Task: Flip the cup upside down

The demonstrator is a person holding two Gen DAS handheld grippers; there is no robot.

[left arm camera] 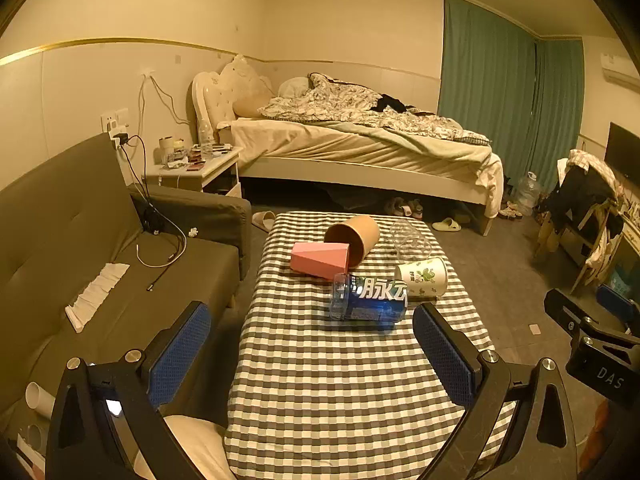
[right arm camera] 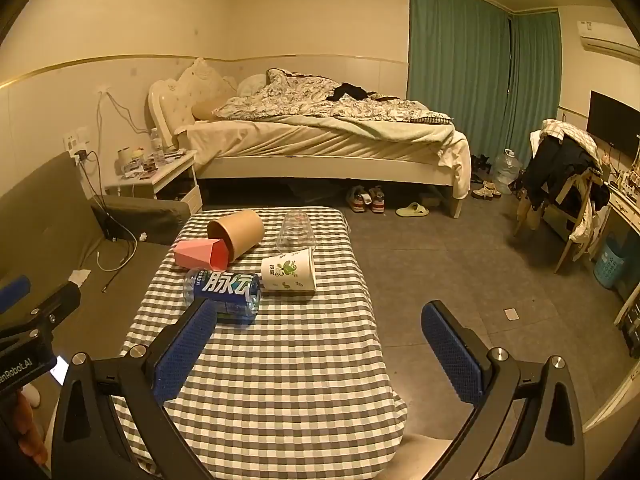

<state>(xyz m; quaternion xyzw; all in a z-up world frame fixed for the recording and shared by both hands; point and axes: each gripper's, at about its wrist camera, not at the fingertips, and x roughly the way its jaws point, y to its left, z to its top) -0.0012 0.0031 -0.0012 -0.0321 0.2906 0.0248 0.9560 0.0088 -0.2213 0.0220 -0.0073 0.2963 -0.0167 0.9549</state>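
Cups lie on their sides toward the table's (left arm camera: 320,380) far end: brown paper cup (left arm camera: 354,236), pink faceted cup (left arm camera: 318,258), clear cup (left arm camera: 410,240), printed white cup (left arm camera: 422,276), blue-labelled bottle (left arm camera: 368,298). All look light and easily crushed; the clear one likely slippery. Take the printed cup mid-wall, across its long axis, which runs along the near edge, mouth toward the bottle. Left gripper (left arm camera: 312,352) and right gripper (right arm camera: 316,350) hover near, jaws wide, empty.
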